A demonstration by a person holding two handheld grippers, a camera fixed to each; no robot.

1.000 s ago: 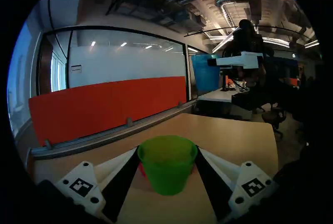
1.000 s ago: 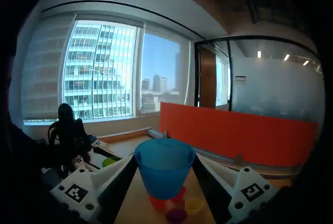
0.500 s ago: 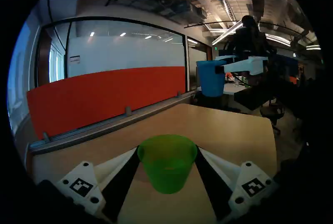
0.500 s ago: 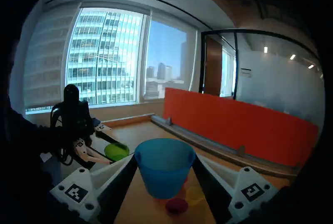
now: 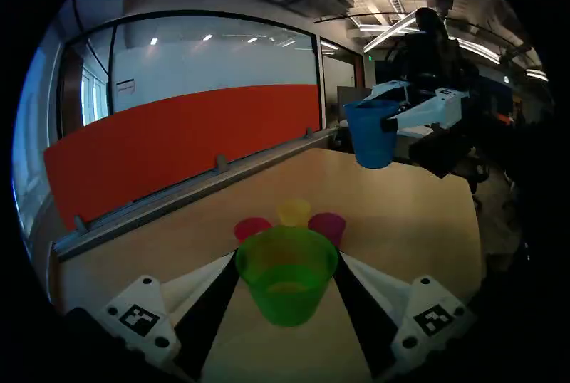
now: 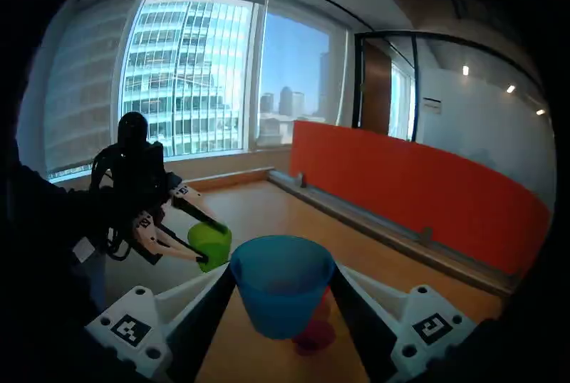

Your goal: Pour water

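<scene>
In the left gripper view my left gripper (image 5: 286, 280) is shut on a green cup (image 5: 286, 285), held upright above the wooden table (image 5: 399, 212). The blue cup (image 5: 372, 134) hangs farther off at upper right, held by the other gripper. In the right gripper view my right gripper (image 6: 282, 287) is shut on that blue cup (image 6: 282, 285), upright and lifted. The green cup (image 6: 210, 242) appears to its left between the other gripper's fingers (image 6: 196, 205), with a person's dark sleeve behind.
Three small cups stand on the table: red (image 5: 252, 228), yellow (image 5: 294, 211) and magenta (image 5: 328, 225); a red-pink one (image 6: 315, 333) peeks below the blue cup. An orange partition (image 5: 178, 141) on a metal rail borders the table. Windows (image 6: 185, 84) lie beyond.
Both grippers tipped downward with their cups, bringing the small cups on the table into the left gripper view. The blue cup and green cup have drawn closer to each other.
</scene>
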